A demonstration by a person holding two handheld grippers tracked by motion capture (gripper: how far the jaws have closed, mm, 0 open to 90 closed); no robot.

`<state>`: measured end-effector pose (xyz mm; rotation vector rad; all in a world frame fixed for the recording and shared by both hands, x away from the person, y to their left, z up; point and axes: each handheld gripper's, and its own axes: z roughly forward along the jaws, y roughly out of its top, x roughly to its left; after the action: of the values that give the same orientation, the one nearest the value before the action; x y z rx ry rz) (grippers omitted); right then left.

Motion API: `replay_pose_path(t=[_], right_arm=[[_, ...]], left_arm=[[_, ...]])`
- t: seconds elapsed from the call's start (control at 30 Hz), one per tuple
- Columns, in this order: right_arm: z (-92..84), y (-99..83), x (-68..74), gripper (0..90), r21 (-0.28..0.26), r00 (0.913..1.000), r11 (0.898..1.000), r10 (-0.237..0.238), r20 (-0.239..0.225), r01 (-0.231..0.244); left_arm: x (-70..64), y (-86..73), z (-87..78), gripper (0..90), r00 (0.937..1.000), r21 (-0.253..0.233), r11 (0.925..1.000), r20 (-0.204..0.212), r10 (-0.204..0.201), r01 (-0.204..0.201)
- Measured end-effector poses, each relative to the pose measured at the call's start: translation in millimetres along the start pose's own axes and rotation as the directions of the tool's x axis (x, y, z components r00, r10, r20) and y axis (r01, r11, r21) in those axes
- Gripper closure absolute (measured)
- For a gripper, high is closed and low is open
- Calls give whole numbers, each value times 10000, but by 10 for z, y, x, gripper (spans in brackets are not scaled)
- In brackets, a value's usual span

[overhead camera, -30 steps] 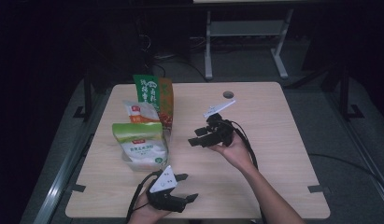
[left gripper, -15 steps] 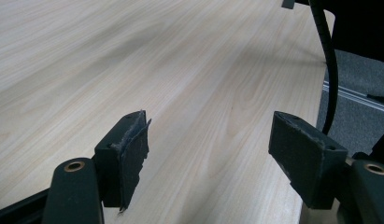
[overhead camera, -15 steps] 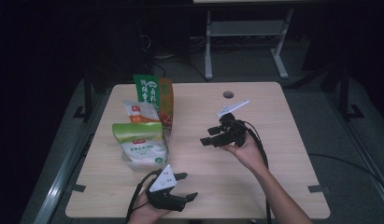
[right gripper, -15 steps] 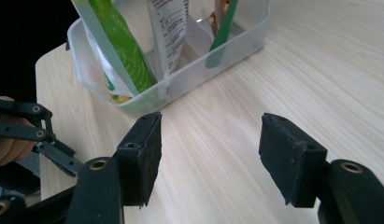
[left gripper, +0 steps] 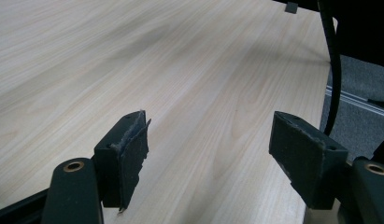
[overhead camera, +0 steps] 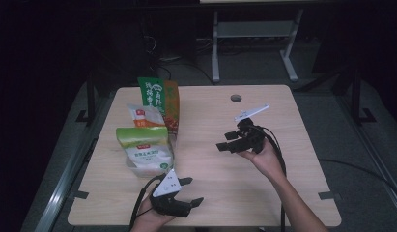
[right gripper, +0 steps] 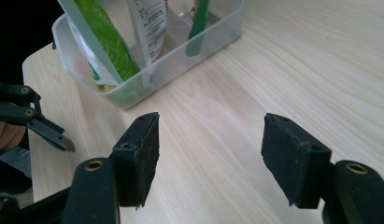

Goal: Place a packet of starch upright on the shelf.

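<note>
Both sets of tongs empty — right gripper (overhead camera: 224, 141) has just been opening its jaws, left gripper (overhead camera: 192, 191) gapes. Ahead of the right one: clear plastic bin (right gripper: 199, 44) of soft, crinkly, light snack pouches (overhead camera: 144, 150) — probably slippery; pinch a top seam.

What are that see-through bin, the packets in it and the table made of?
The bin looks like clear glossy plastic: the packets show through its wall. The packets seem printed plastic film, creased and shiny. The table shows pale matte wood grain, possibly laminate.
</note>
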<state>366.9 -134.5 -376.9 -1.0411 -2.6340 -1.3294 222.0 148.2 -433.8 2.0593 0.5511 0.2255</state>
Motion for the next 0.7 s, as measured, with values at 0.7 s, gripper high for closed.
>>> replay_pose_path(t=[0.7], right_arm=[[-190, -412, -172, 346, -76, 9963, 9967, 805, 290, -804]], left_arm=[[22, -1, 3, 276, 9999, -29, 9999, -112, -106, 106]])
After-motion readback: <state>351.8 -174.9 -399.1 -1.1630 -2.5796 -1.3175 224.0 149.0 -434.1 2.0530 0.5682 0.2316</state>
